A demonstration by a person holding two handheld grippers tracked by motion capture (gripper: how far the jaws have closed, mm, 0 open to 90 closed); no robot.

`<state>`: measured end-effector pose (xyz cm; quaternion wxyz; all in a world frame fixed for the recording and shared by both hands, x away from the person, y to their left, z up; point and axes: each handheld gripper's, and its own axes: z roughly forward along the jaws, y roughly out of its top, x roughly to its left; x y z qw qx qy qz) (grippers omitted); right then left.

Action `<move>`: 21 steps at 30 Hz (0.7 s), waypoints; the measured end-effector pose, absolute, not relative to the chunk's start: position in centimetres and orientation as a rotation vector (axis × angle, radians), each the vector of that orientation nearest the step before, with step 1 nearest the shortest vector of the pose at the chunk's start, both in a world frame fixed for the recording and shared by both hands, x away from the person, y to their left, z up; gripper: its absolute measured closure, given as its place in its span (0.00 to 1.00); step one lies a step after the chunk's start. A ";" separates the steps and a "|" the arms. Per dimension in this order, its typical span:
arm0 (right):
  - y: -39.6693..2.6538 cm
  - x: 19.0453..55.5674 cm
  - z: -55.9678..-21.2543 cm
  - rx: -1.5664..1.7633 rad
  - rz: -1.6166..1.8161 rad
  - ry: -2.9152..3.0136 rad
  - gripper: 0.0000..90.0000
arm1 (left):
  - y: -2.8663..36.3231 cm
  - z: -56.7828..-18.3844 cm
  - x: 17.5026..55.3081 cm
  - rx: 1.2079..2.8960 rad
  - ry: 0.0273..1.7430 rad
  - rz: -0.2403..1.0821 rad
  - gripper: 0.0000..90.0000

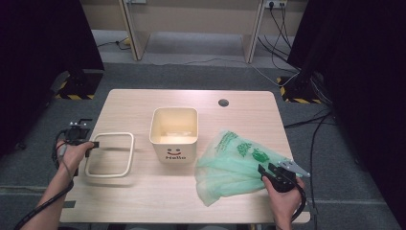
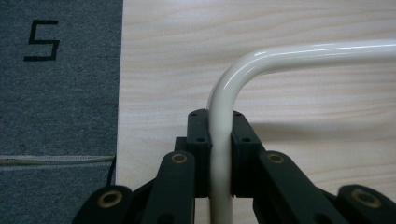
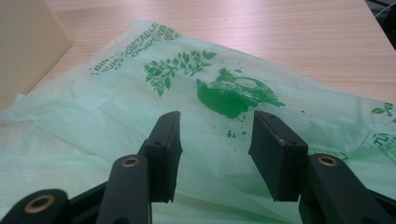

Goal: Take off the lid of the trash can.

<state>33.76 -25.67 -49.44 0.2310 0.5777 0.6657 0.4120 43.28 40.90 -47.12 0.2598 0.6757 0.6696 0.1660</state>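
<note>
Wide wooden table (image 1: pixel 143 201), and at its centre a cream bin (image 1: pixel 174 134) standing open and unlined, smiley face toward us. Right of it, the green bag (image 1: pixel 234 165) lies flat and crumpled, one edge close to the bin's side. Left of the bin, the cream ring (image 1: pixel 110 154) lies flat on the wood. Left gripper (image 1: pixel 94 143) has its jaws clamped on the ring's near-left rail, just below the corner bend. Right gripper (image 1: pixel 266 171) hovers over the bag's right part, jaws apart, nothing between them. By the look of it, this is the opening of lining the bin: ring secured, bag not yet taken. Next, the right jaws need to drop and pinch the film near its mouth.
</note>
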 end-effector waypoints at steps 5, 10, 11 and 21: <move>-25.7 33.8 -49.4 1.588 1.132 1.831 0.59 | 40.8 -47.5 43.1 1.838 1.811 0.450 0.90; -25.7 33.8 -49.4 1.583 1.132 1.827 0.59 | 40.6 -47.8 43.0 1.838 1.804 0.462 0.90; -25.7 33.8 -49.4 1.583 1.132 1.827 0.59 | 40.5 -47.9 42.9 1.836 1.804 0.466 0.90; -25.7 33.8 -49.4 1.585 1.132 1.831 0.59 | 40.0 -48.7 42.8 1.860 1.788 0.488 0.90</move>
